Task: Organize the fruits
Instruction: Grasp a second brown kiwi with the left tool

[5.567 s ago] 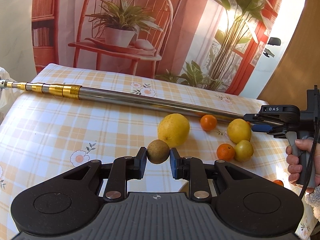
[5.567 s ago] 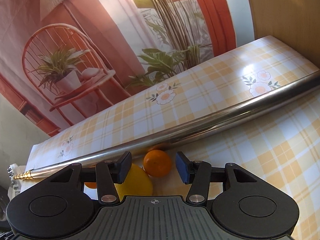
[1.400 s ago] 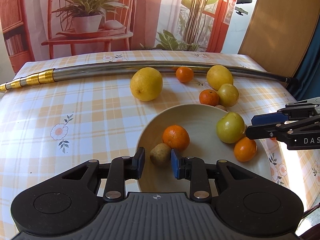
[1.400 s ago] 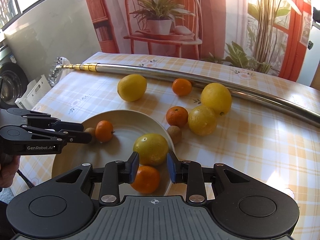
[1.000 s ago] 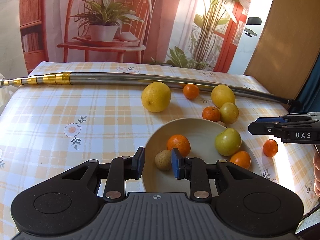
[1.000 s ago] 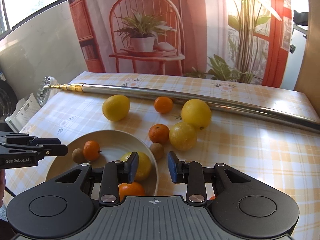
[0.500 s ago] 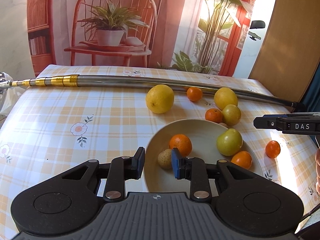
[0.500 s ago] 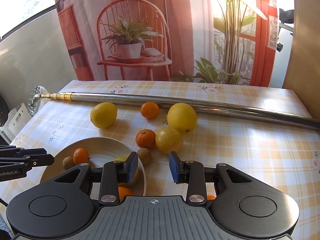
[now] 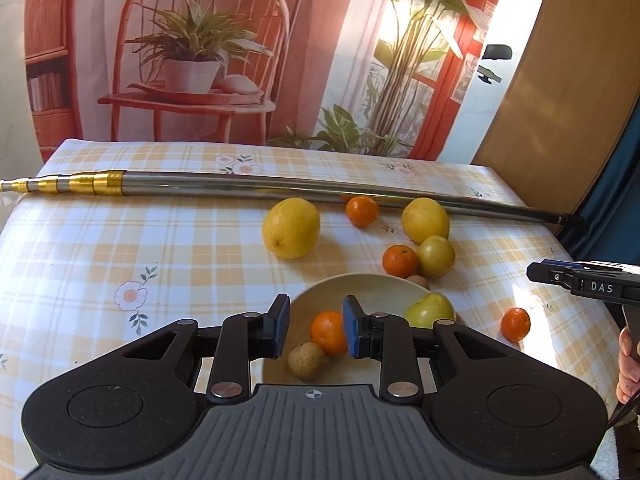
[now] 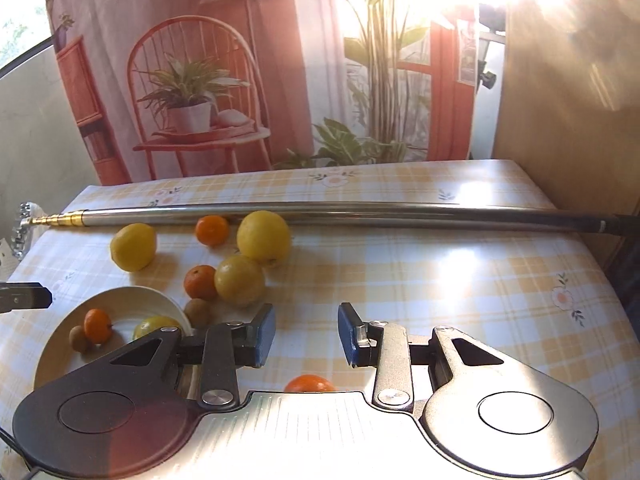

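A long metal pole [image 9: 304,190] lies behind loose lemons and oranges beyond the bowl [image 9: 360,286], both grippers (left [image 9: 313,326], right [image 10: 306,334]) spread empty, and only the right view shows the kiwi [image 10: 197,312] whole beside the rim.

Bright sunlight, right-view lens flare, fisheye-curved edges

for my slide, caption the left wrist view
Open left gripper above a bowl holding three fruits, more citrus by a metal pole.

3 fruits [image 9: 328,332] in bowl [image 9: 360,286], others outside
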Motion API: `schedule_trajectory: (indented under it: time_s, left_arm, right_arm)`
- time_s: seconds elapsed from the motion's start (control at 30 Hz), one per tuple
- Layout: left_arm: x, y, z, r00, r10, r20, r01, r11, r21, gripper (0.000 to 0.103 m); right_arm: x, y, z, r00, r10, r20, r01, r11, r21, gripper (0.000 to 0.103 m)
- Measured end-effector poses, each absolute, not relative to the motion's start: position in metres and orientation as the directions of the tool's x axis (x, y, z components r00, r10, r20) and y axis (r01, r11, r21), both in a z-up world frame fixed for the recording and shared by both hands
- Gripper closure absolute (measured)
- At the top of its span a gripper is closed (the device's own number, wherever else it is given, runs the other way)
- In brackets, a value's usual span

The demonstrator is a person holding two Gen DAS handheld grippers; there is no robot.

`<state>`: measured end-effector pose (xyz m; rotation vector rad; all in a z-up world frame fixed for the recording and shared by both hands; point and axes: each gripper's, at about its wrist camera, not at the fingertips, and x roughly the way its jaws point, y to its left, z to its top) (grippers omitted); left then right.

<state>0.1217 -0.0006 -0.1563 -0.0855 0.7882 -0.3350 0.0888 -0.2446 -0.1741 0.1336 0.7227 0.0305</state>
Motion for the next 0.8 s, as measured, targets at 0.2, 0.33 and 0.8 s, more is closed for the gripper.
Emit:
schedule_trajectory:
  time_s: [0.2,0.33,0.8]
  left_arm:
    - [0.146,-0.025,-0.157,0.561,-0.405,-0.722,0.318,0.911,-0.264,0.073]
    - [0.167,-0.043,-0.160,0.485,-0.465,-0.740,0.375,0.876,-0.304,0.073]
    - [0.242,-0.109,-0.194,0.201,-0.460,-0.865,0.402,0.844,-0.355,0.074]
  right_arm:
    - [0.087,-0.257,-0.178,0.750,0.058,-0.659,0.052,0.988,0.146,0.071]
    - [0.086,-0.258,-0.182,0.748,0.074,-0.659,0.046,0.986,0.162,0.071]
    - [0.088,-0.263,-0.190,0.749,0.104,-0.654,0.038,0.979,0.200,0.071]
